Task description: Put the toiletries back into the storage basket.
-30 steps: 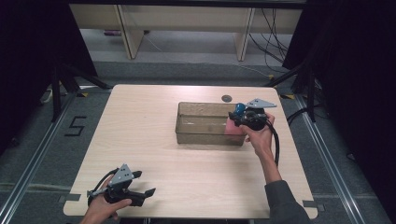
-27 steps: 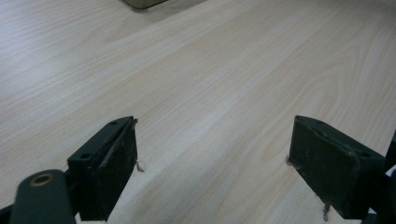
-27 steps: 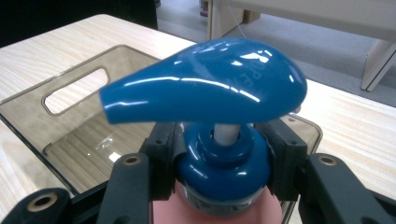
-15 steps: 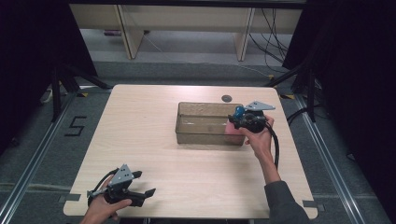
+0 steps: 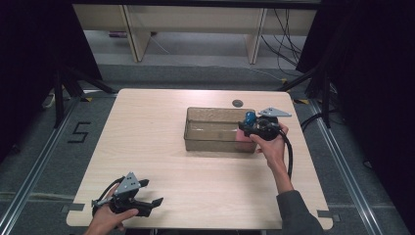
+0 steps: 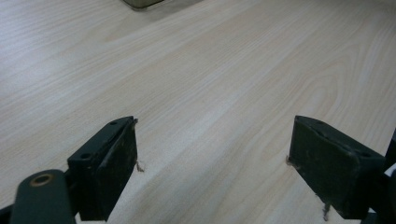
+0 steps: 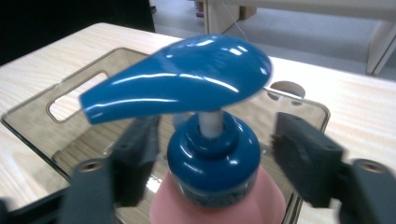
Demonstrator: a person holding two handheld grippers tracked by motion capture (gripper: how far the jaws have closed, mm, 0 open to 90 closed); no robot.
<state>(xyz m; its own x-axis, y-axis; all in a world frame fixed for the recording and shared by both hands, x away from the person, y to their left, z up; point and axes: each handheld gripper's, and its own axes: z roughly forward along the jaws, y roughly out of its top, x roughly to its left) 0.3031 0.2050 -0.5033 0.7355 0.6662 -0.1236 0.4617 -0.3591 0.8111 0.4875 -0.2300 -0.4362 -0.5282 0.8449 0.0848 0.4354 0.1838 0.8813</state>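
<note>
Table edges: the wooden table (image 5: 166, 147) has bare board on its whole left half and along the near edge; a dark round hole (image 5: 237, 103) sits close to the far edge, just beyond the bin.
Bin: one clear brownish bin (image 5: 215, 129) stands right of centre, its rim open at the top, with a handle slot cut into one end wall as seen in the right gripper view.
Pump bottle: one pink bottle with a blue pump top (image 7: 205, 135) stands upright at the right end of the bin (image 7: 93, 135); whether it rests inside or against the outside wall cannot be told from the high view, where the bottle (image 5: 244, 134) is largely covered by the gripper.
Right gripper: the right gripper (image 5: 254, 128), held in a hand (image 5: 270, 147), sits at the bin's right end; its jaws stand either side of the blue collar with a gap on both sides, not closed on it, and they appear blurred in the right gripper view.
Left gripper: the left gripper (image 5: 147, 203) rests at the near left corner of the table, well apart from the bin, jaws spread wide over bare wood with nothing between them.
Count: two grippers, one bin, one bottle, one hole.
Cut off: the bottle's lower body runs out of the right gripper view; the left hand (image 5: 105, 220) is cropped by the near edge of the high view.
</note>
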